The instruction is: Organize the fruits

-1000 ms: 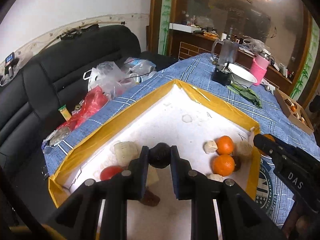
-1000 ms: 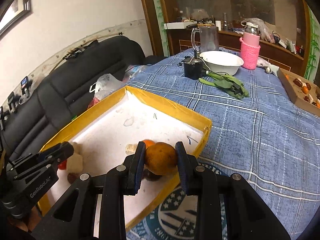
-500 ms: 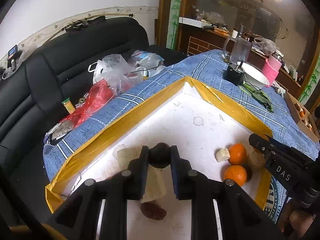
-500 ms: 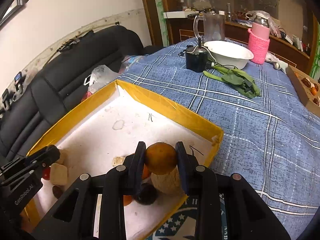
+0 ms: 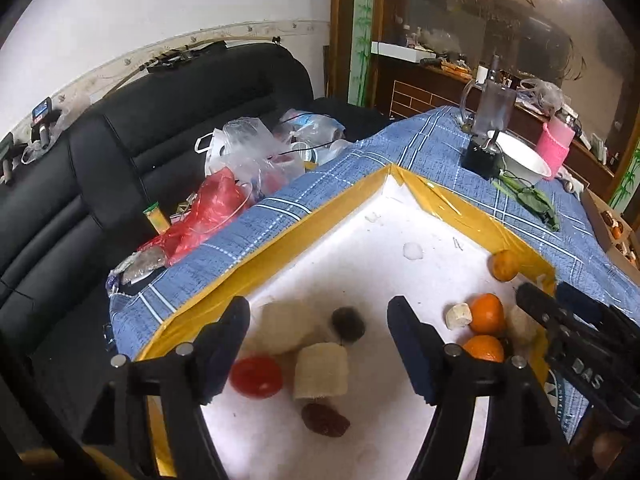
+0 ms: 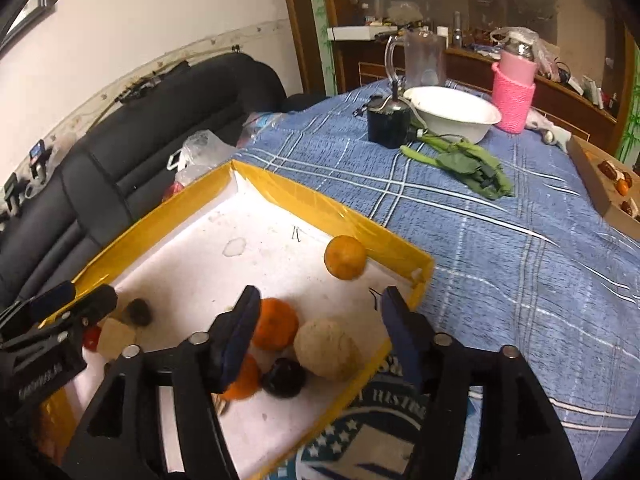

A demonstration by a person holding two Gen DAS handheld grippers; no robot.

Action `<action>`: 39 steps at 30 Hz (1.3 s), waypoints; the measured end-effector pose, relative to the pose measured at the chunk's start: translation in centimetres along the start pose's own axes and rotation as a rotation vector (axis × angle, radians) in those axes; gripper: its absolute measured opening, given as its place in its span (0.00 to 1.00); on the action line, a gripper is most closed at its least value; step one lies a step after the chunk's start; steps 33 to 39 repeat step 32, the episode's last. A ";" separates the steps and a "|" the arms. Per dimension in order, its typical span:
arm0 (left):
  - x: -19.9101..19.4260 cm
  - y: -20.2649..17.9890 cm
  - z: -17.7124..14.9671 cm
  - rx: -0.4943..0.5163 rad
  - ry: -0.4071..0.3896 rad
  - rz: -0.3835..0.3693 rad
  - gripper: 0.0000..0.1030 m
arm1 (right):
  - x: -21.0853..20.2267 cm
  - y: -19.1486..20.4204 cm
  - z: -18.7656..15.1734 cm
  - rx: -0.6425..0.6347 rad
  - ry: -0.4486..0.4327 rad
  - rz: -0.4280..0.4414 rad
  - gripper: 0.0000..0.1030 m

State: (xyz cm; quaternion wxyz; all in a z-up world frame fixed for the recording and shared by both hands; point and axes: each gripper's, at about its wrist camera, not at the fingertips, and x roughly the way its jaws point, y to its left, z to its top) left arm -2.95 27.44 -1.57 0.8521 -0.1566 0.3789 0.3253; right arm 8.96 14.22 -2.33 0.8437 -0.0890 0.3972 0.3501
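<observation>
In the left wrist view, my left gripper (image 5: pixel 318 316) hangs over the near left part of the white tray with the yellow rim (image 5: pixel 280 242). Its jaws are opening, and a small dark fruit (image 5: pixel 348 324) lies loose on the tray floor below them, beside beige pieces (image 5: pixel 320 368) and a red tomato (image 5: pixel 256 376). In the right wrist view, my right gripper (image 6: pixel 320 300) is over the tray's near right corner, jaws opening and gripping nothing. A blurred orange (image 6: pixel 345 257) is free just beyond it by the far wall (image 6: pixel 340 216). Two oranges (image 6: pixel 278 324), a dark plum (image 6: pixel 284 376) and a beige ball (image 6: pixel 328 348) lie beneath.
On the blue checked cloth beyond the tray stand a white bowl (image 6: pixel 452 112), a black box (image 6: pixel 388 124), a clear jug (image 6: pixel 424 56) and a pink bottle (image 6: pixel 514 92), with green leaves (image 6: pixel 464 164). A cardboard box (image 6: pixel 600 184) sits far right. Plastic bags (image 5: pixel 240 160) lie on the black sofa.
Both grippers have opened. The left let go of the dark fruit, which now lies in the tray. The right released the orange, which now sits near the tray's far wall.
</observation>
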 end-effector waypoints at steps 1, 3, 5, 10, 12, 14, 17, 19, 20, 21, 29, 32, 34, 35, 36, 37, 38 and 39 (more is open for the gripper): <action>-0.2 0.1 -0.1 -0.002 0.000 -0.003 0.74 | -0.5 0.0 -0.2 -0.002 -0.007 0.002 0.73; -0.8 0.3 -0.4 -0.001 -0.008 -0.008 0.75 | -1.8 0.0 -0.8 -0.008 -0.024 0.011 0.76; -1.3 0.4 -0.7 -0.007 -0.010 -0.007 0.78 | -3.1 0.1 -1.6 -0.014 -0.039 0.017 0.78; -2.7 0.6 -1.8 -0.022 -0.017 -0.031 0.84 | -6.7 0.4 -4.0 -0.041 -0.077 0.038 0.84; -3.2 0.4 -2.3 -0.016 -0.024 -0.029 0.87 | -7.7 0.7 -4.8 -0.048 -0.080 0.044 0.86; -3.7 0.0 -2.7 0.008 -0.031 -0.016 0.89 | -8.5 0.8 -5.8 -0.061 -0.079 0.055 0.87; -4.4 -0.2 -3.4 0.034 -0.042 -0.015 0.90 | -9.6 1.0 -7.1 -0.086 -0.082 0.057 0.88; -5.0 -0.3 -3.8 0.033 -0.048 -0.025 0.92 | -10.2 1.0 -7.9 -0.093 -0.085 0.056 0.88; -5.2 -0.3 -4.0 0.033 -0.047 -0.033 0.92 | -10.5 0.9 -8.2 -0.094 -0.085 0.055 0.88; -5.4 -0.4 -4.1 0.035 -0.044 -0.040 0.93 | -10.8 0.9 -8.4 -0.096 -0.085 0.052 0.88; -7.0 -1.0 -5.6 0.035 -0.050 -0.114 0.98 | -12.9 -0.1 -10.0 -0.091 -0.110 0.029 0.88; -7.5 -1.2 -5.8 0.053 -0.063 -0.087 0.98 | -13.3 -0.3 -10.5 -0.086 -0.117 0.023 0.88; -7.5 -1.2 -5.8 0.053 -0.063 -0.087 0.98 | -13.3 -0.3 -10.5 -0.086 -0.117 0.023 0.88; -7.5 -1.2 -5.8 0.053 -0.063 -0.087 0.98 | -13.3 -0.3 -10.5 -0.086 -0.117 0.023 0.88; -7.5 -1.2 -5.8 0.053 -0.063 -0.087 0.98 | -13.3 -0.3 -10.5 -0.086 -0.117 0.023 0.88; -7.5 -1.2 -5.8 0.053 -0.063 -0.087 0.98 | -13.3 -0.3 -10.5 -0.086 -0.117 0.023 0.88; -7.5 -1.2 -5.8 0.053 -0.063 -0.087 0.98 | -13.3 -0.3 -10.5 -0.086 -0.117 0.023 0.88; -7.5 -1.2 -5.8 0.053 -0.063 -0.087 0.98 | -13.3 -0.3 -10.5 -0.086 -0.117 0.023 0.88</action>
